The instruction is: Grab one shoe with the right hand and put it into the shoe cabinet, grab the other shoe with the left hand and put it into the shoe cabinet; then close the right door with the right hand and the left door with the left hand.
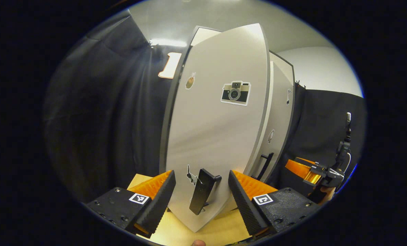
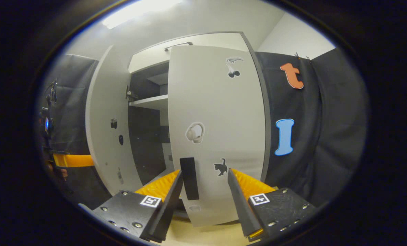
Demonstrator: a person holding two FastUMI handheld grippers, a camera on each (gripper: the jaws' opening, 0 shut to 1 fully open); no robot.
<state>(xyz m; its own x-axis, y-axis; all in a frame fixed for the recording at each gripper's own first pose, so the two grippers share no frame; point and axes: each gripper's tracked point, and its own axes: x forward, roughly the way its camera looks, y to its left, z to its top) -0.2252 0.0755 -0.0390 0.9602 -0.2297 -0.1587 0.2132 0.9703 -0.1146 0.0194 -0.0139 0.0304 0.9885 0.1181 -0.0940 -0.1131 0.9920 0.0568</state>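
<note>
We see our left gripper (image 1: 200,191) built from two black blocks studded with dark screws, each carrying a small square black-and-white marker, with fingers (image 1: 159,201) that are ribbed orange on the outer face and finely grooved black on the inner pad. Our right gripper (image 2: 205,196) has the same make: black bodies with silvery screw heads, one square marker apiece, and orange ribbed fingers (image 2: 239,201) edged in black.

Black cloth wall (image 2: 326,136) hangs below a white ceiling (image 1: 224,13); ceiling light (image 2: 138,12) glows.
</note>
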